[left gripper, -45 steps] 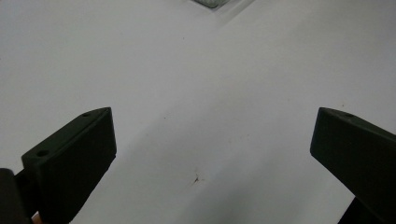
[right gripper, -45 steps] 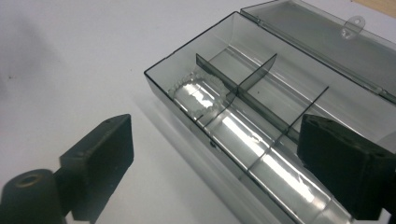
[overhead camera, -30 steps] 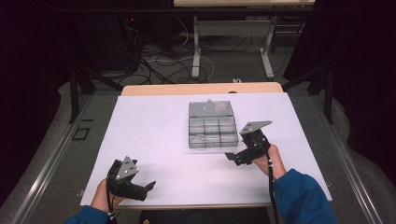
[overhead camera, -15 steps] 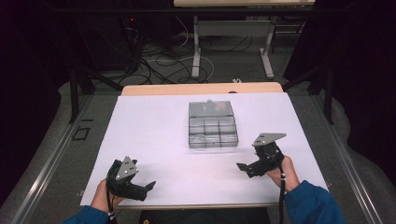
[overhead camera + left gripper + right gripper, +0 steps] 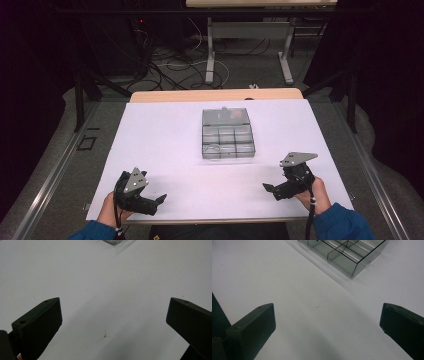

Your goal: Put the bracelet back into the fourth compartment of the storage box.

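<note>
Your right gripper (image 5: 278, 189) has its black fingers (image 5: 252, 330) spread wide and released, gripping nothing, with bare white surface between them in the right gripper view. Your left gripper (image 5: 150, 202) is the same: fingers (image 5: 37, 325) parted and empty over the white worktop (image 5: 165, 145).

What has just changed is the right hand. A second ago it sat close to the lower right corner of the clear plastic compartment box (image 5: 227, 134); half a second ago it was already drawing back, and now it rests at the lower right of the high view, well apart from the box. I read that as you letting go of the box and retreating, so whatever step you had in hand there looks finished or paused.

The left gripper has not moved across the three frames; it stays at the lower left of the high view near the worktop's front edge.

The box lies in the upper middle of the high view, on the worktop, untouched by either gripper, its corner (image 5: 355, 267) showing at the top of the right gripper view.
</note>
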The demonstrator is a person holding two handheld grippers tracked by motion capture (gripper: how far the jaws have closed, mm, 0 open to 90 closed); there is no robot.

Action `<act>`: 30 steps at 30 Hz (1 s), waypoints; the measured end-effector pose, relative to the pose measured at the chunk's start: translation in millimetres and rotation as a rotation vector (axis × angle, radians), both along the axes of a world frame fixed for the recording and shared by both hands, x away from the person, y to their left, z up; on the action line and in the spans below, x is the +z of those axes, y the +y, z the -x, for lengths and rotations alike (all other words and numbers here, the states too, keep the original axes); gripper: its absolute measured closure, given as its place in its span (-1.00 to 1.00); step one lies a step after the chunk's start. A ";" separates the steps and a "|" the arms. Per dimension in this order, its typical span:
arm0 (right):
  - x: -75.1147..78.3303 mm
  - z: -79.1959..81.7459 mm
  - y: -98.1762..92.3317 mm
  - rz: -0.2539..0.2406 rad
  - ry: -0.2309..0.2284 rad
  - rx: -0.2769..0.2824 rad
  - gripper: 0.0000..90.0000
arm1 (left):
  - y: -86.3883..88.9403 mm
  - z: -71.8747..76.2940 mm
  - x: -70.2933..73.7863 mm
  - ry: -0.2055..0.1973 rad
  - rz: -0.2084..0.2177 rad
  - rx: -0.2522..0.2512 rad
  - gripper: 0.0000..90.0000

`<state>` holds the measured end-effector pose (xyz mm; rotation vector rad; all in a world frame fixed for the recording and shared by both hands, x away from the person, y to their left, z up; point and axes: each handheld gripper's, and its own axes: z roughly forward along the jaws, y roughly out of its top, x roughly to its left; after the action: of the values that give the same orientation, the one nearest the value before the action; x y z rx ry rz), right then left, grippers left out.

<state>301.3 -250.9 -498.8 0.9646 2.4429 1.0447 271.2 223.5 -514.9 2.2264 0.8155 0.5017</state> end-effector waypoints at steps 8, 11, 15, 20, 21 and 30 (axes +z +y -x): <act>-2.6 11.8 -7.7 0.009 0.006 -0.016 -1.00 | 0.0 0.0 0.0 -0.001 0.000 0.000 -1.00; -3.5 15.5 -10.5 -0.002 0.001 -0.019 -1.00 | 0.0 0.0 0.1 0.000 -0.001 0.000 -1.00; -4.8 20.3 -14.4 0.006 0.006 -0.026 -1.00 | 0.0 0.1 0.0 0.000 0.000 0.001 -1.00; -8.0 25.5 -19.1 0.003 -0.002 -0.028 -1.00 | 0.0 0.1 0.0 0.000 0.000 0.002 -1.00; -7.3 27.6 -20.4 0.007 0.011 -0.033 -1.00 | 0.0 0.0 -0.1 0.000 0.001 0.002 -0.99; -10.1 35.7 -26.6 0.001 -0.005 -0.045 -1.00 | 0.0 0.1 0.3 0.004 -0.004 0.001 -0.99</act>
<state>265.7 -277.5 -508.9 1.0102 2.4068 1.0290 271.2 223.5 -514.6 2.2317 0.8179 0.5000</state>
